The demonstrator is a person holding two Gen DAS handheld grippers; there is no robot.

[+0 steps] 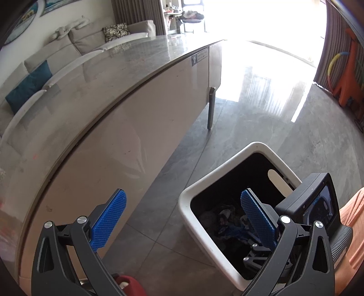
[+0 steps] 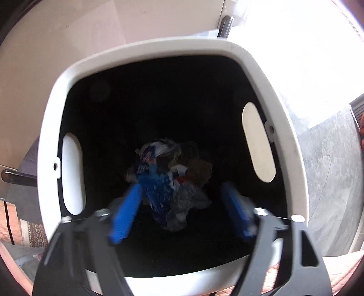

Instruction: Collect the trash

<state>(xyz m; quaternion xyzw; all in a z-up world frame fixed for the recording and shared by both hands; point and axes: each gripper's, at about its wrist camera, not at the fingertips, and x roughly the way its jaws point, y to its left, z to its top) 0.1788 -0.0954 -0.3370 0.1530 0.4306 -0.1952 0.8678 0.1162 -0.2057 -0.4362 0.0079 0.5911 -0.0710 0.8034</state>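
Both fisheye views bend straight lines and darken to black at the rounded corners. In the left wrist view, daylight pours from a window (image 1: 261,18) at the far top, overexposed to pure white, and throws a glaring sheen across the polished floor (image 1: 268,86) and the glossy tabletop (image 1: 127,61). Near objects stay sharp. In the right wrist view, the bin (image 2: 159,50) interior is almost black, the upper right corner is blown out, and the blue pads (image 2: 126,211) are smeared by motion blur.
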